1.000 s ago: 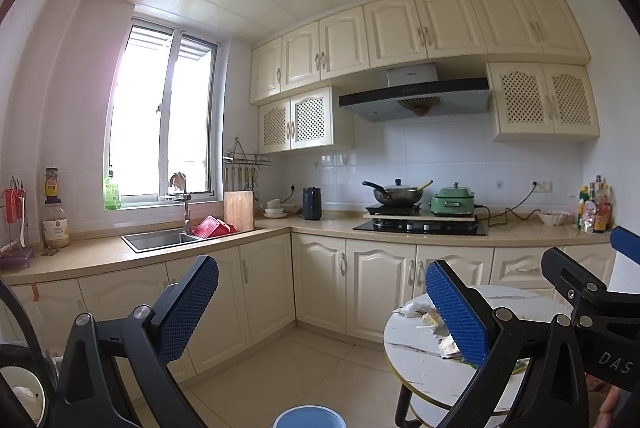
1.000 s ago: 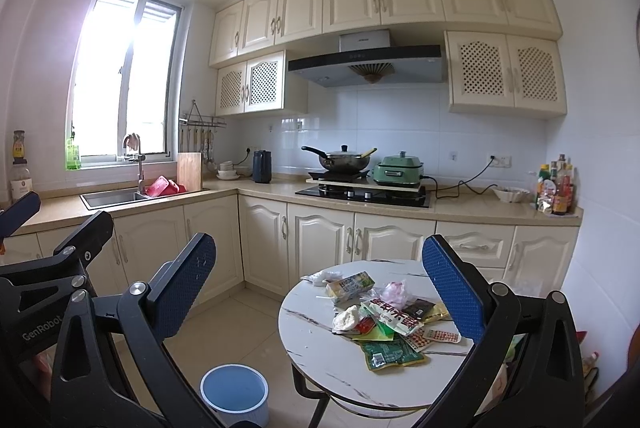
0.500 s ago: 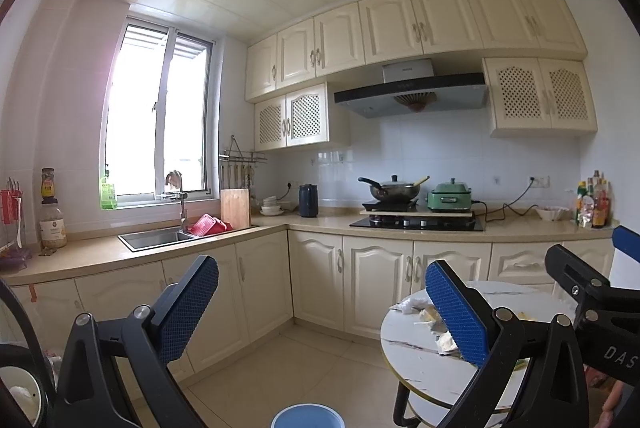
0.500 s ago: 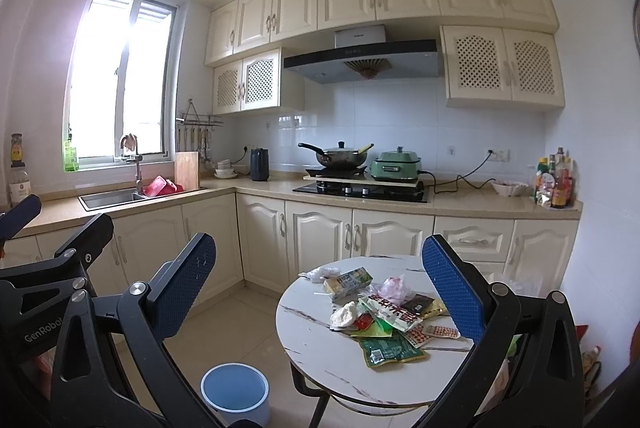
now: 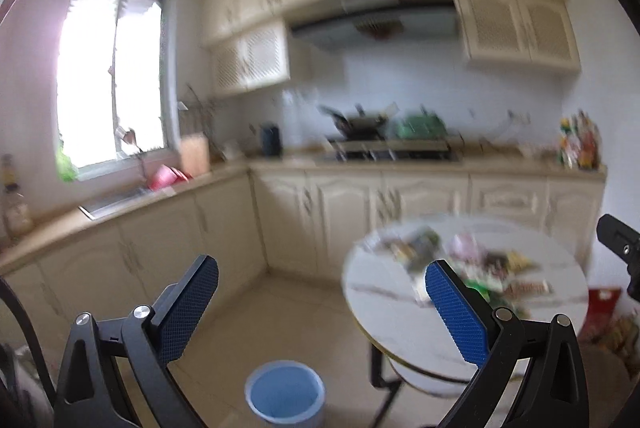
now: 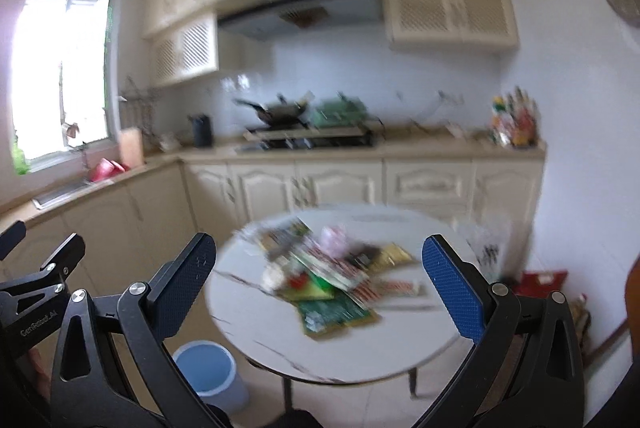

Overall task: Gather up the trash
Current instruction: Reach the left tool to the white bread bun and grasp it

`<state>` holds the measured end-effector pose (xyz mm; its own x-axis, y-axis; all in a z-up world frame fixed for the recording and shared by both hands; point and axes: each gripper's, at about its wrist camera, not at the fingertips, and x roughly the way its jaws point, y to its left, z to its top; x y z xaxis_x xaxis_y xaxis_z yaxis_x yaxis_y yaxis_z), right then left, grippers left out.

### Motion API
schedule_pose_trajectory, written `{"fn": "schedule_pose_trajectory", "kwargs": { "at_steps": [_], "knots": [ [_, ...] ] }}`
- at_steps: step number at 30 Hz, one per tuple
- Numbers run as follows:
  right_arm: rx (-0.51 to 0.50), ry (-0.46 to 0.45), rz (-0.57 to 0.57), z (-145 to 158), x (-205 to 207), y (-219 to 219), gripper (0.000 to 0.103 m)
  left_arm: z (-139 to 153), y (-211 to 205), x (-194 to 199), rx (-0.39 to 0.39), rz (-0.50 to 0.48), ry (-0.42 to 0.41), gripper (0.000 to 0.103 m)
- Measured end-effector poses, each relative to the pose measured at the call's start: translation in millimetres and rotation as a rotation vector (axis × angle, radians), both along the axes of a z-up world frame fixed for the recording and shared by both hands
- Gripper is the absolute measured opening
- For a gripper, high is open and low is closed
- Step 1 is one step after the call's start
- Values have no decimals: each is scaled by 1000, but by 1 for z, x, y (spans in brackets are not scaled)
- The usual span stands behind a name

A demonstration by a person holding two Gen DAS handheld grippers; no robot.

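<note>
**Both tools open above the littered surface**

Left wrist view: our left tool gapes wide, gripping nothing. The trash lies blurred on the round surface, toward its far edge. The bin stands on the floor, beside the surface's near-left edge.

Right wrist view: our right tool gapes wide too, empty. The trash is heaped mid-surface; the bin sits below its left edge.

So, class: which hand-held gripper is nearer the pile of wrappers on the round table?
Right. The right hand-held gripper frames the wrappers; the left hand-held gripper points left, floorward.
</note>
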<state>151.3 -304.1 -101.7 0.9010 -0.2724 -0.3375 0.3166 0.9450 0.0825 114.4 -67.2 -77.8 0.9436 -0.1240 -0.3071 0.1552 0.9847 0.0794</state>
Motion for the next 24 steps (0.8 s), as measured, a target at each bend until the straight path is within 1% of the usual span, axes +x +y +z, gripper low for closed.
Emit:
{"fn": "schedule_pose_trajectory", "kwargs": {
  "at_steps": [1, 2, 4, 5, 8, 10, 11, 13, 14, 17, 20, 23, 24],
  "knots": [
    [12, 29, -15, -11, 6, -10, 103, -9, -6, 11, 6, -20, 34, 102],
    [23, 61, -29, -23, 13, -21, 103, -23, -16, 28, 19, -46, 88, 102],
    [52, 119, -48, -46, 25, -38, 103, -34, -26, 45, 34, -65, 134, 102],
    [67, 144, -50, -56, 30, -45, 103, -45, -36, 60, 46, -84, 171, 102],
    [107, 219, -66, -87, 45, -68, 103, -57, -53, 87, 58, -122, 244, 102],
    [115, 248, -71, -101, 52, -78, 103, -59, -62, 110, 59, -151, 306, 102],
    [121, 262, -77, -108, 56, -85, 103, -64, -71, 125, 60, -168, 344, 102],
    [131, 280, -86, -114, 63, -95, 103, -65, -82, 150, 63, -190, 384, 102],
    [139, 289, -92, -118, 68, -102, 103, -67, -89, 168, 64, -200, 420, 102],
    [167, 319, -107, -130, 85, -121, 103, -73, -94, 202, 65, -199, 453, 102],
    [191, 342, -114, -140, 102, -137, 103, -69, -102, 238, 56, -213, 482, 102],
    [203, 360, -120, -147, 116, -150, 103, -72, -113, 271, 63, -210, 479, 102],
    [207, 364, -118, -149, 120, -153, 103, -78, -119, 278, 68, -206, 468, 102]
  ]
}}
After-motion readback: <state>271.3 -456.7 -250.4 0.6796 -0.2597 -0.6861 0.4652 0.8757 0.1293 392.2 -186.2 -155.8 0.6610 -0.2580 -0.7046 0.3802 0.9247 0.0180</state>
